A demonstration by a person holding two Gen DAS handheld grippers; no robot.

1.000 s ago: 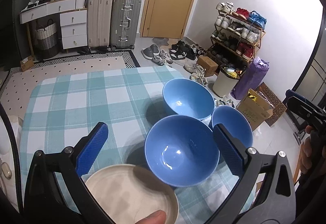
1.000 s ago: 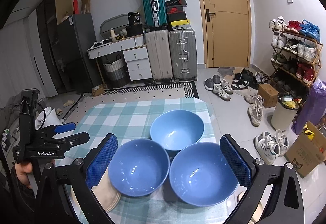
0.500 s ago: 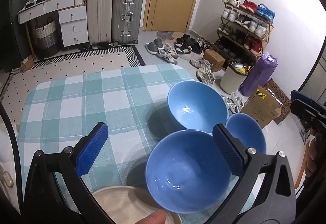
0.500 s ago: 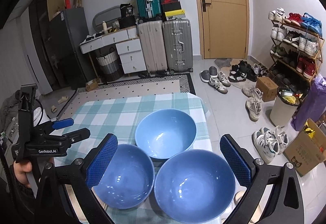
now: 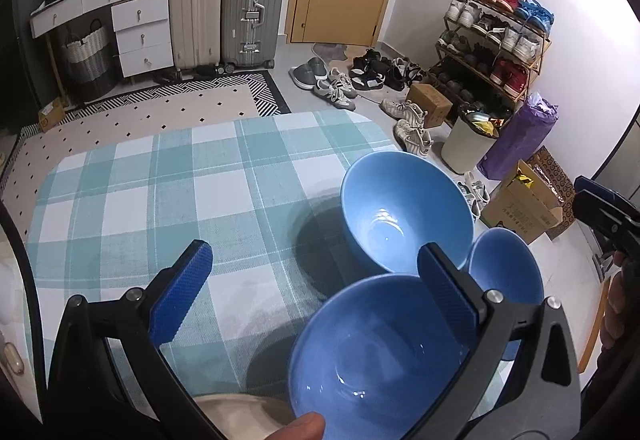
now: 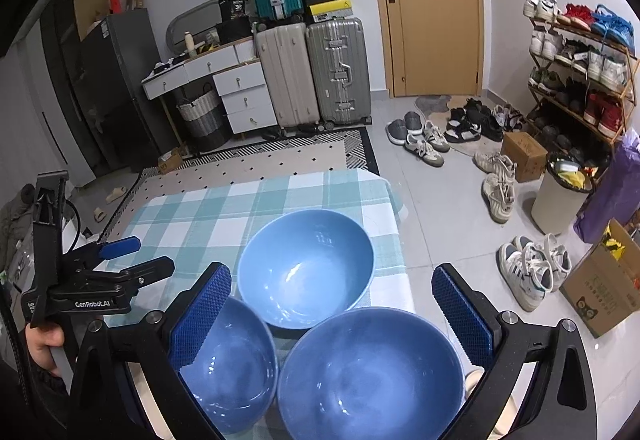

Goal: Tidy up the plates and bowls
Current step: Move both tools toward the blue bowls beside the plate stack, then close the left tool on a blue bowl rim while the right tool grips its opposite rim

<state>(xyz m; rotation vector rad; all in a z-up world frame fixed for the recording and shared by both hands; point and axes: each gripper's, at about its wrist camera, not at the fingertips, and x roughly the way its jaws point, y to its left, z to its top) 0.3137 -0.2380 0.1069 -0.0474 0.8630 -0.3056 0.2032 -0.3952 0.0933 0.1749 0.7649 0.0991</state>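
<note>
Three blue bowls stand close together on a teal checked tablecloth [image 5: 168, 184]. In the left wrist view the far bowl [image 5: 404, 212] is at right, the near bowl [image 5: 372, 356] sits low, the third bowl [image 5: 508, 268] is partly hidden behind my right finger. A beige plate [image 5: 248, 412] shows at the bottom edge. My left gripper [image 5: 316, 280] is open and empty above the cloth. In the right wrist view the far bowl [image 6: 306, 266], the left bowl [image 6: 232, 364] and the right bowl [image 6: 372, 376] lie below my open, empty right gripper [image 6: 332, 304]. The left gripper [image 6: 120, 260] shows at left.
The table's far edge and right edge drop to a tiled floor with scattered shoes [image 6: 424, 140], a shoe rack [image 6: 580, 68], a bin [image 6: 560, 196] and a cardboard box [image 6: 604, 280]. Suitcases [image 6: 312, 68] and drawers stand against the far wall.
Both grippers have drawn back and up. The bowls slid lower in both views and the beige plate has nearly left the left wrist view. Both grippers stay open.
</note>
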